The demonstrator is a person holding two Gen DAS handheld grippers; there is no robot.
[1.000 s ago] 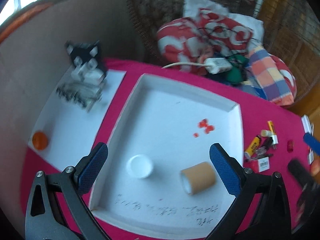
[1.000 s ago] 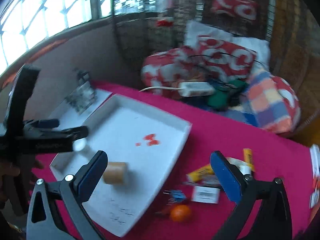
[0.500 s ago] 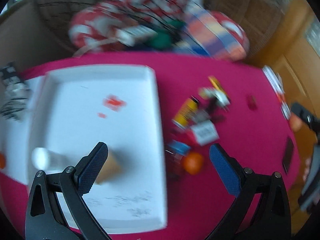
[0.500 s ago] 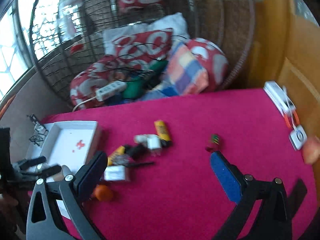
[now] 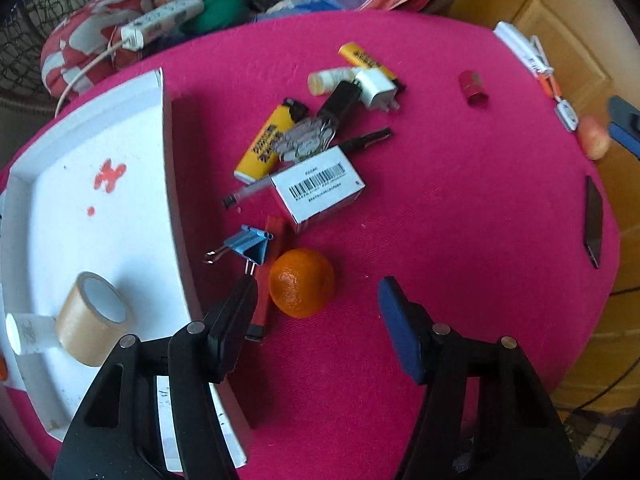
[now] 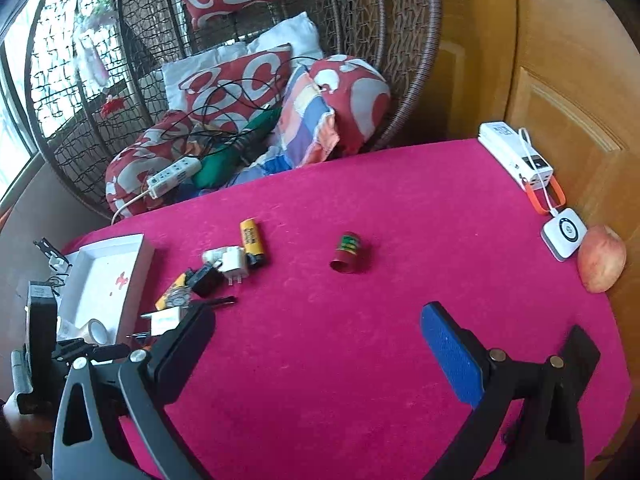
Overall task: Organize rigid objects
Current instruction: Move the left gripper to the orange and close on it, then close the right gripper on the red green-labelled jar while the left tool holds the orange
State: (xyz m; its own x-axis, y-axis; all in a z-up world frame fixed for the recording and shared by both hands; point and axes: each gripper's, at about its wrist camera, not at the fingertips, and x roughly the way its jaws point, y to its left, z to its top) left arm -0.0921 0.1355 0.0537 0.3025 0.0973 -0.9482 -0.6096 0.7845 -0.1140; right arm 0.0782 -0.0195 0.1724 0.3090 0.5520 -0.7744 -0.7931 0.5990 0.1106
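A white tray (image 5: 168,184) lies at the left of the red table and holds a tape roll (image 5: 90,322) and a white bottle (image 5: 26,334). Right of it lies a clutter: an orange (image 5: 301,282), a blue binder clip (image 5: 250,245), a white barcode box (image 5: 322,188), a yellow lighter (image 5: 266,142), a white plug (image 5: 376,89). My left gripper (image 5: 316,300) is open and empty, just above the orange. My right gripper (image 6: 316,336) is open and empty over bare cloth, with a small red can (image 6: 347,253) beyond it.
A peach (image 6: 601,258), a white remote (image 6: 564,236) and a power bank (image 6: 516,154) lie at the table's right edge by a wooden door (image 6: 568,80). A black phone (image 5: 593,220) lies at the right. A wicker chair with cushions (image 6: 256,80) stands behind the table.
Both grippers have swung right, away from the tray. The left one now hovers at the orange and clutter; the right one has turned further toward the table's right side. Both stay open.
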